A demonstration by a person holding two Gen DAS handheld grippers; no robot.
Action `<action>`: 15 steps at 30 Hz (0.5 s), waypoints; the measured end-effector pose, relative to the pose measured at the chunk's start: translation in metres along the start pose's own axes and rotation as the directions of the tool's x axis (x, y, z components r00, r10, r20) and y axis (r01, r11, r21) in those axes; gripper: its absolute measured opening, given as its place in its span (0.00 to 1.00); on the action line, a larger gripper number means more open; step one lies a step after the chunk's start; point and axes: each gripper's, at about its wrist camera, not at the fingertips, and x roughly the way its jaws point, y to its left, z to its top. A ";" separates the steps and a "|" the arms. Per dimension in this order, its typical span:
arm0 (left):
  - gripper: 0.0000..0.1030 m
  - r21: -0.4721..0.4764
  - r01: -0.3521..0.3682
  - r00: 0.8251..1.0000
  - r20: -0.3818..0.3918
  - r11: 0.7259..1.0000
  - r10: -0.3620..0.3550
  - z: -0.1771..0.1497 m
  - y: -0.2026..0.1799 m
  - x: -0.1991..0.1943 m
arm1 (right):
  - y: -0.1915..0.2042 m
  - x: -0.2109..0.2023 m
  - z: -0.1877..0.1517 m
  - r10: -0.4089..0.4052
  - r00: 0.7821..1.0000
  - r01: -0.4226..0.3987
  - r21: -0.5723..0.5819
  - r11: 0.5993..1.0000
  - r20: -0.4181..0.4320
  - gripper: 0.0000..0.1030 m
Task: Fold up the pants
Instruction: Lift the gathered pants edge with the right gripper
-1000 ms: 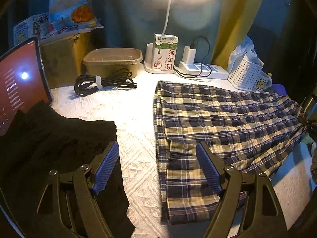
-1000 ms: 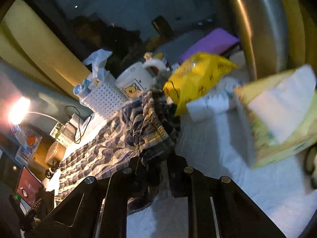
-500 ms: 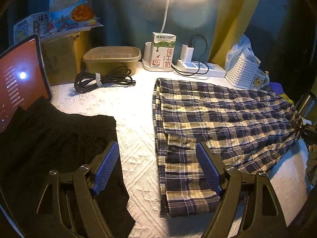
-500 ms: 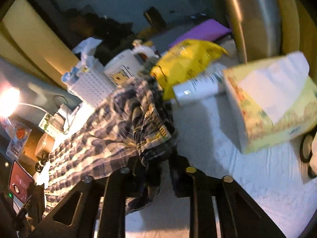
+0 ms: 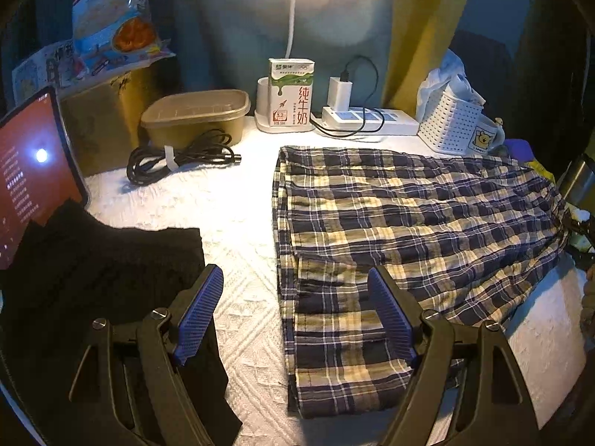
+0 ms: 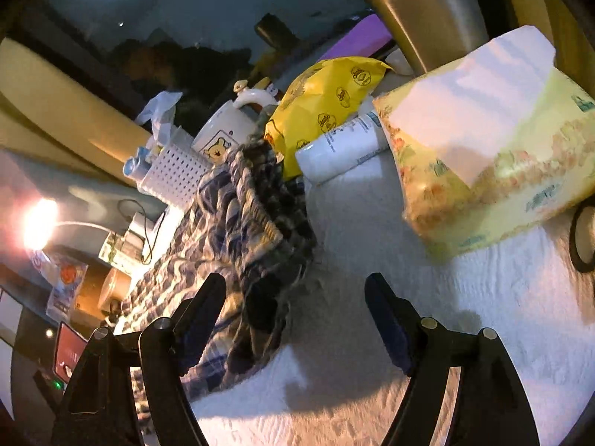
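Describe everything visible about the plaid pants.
The plaid pants are woven cotton-like cloth in navy, cream and yellow checks, lying flat and lengthwise on the white textured cover, one leg folded over the other, hems nearest the left tongs. The bunched waistband end lies beside the open right tongs, not gripped, close to a yellow bag.

pants right of garment, carton behind
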 end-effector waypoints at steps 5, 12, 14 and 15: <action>0.77 0.012 -0.004 1.000 0.000 1.000 0.004 0.002 -0.002 -0.001 | 0.001 0.025 0.011 0.031 0.999 -0.030 0.031 0.999 -0.013 0.42; 0.77 0.004 -0.011 1.000 0.013 1.000 0.011 0.002 0.007 -0.008 | 0.024 0.041 0.014 0.059 0.998 -0.059 0.013 0.998 -0.025 0.21; 0.77 0.001 -0.010 1.000 0.016 1.000 0.010 0.001 0.012 -0.009 | 0.041 0.029 0.014 0.029 0.999 -0.028 -0.042 0.999 0.020 0.19; 0.77 -0.001 -0.009 1.000 0.018 1.000 0.009 0.001 0.014 -0.009 | 0.051 0.022 0.015 0.018 0.999 -0.015 -0.072 0.997 0.041 0.19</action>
